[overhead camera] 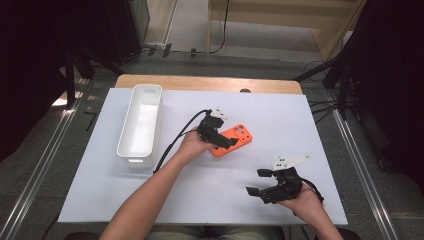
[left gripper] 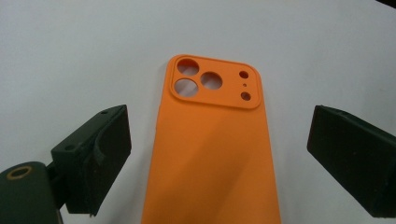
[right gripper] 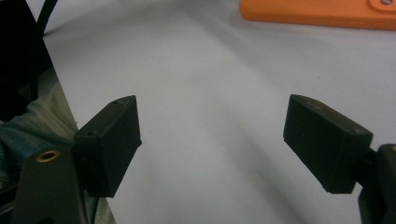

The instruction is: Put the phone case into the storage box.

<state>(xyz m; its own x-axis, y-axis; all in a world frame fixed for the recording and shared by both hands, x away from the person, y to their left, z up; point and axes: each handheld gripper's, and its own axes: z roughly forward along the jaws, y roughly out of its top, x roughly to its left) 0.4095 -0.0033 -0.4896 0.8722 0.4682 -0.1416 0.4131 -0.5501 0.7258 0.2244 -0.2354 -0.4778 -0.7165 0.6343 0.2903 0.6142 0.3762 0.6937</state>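
An orange phone case (overhead camera: 239, 136) lies back up on the white mat (overhead camera: 280, 115), its camera cut-outs pointing away from the person. My left gripper (overhead camera: 225, 141) hovers low over its near end. In the left gripper view the case (left gripper: 215, 154) runs up between the two black jaws, with a gap of mat on either side, so the left gripper (left gripper: 219, 126) is open and not touching it. My right gripper (overhead camera: 257, 182) rests near the front right of the mat. It is open, with bare mat between its jaws (right gripper: 215, 112), and the case's edge (right gripper: 317, 14) lies farther off.
A long white bin (overhead camera: 141, 120) stands at the left of the mat, lengthwise away from the person. The left gripper's cable (overhead camera: 172, 142) trails between the bin and the forearm. The wooden table edge (overhead camera: 210, 82) runs behind the mat.
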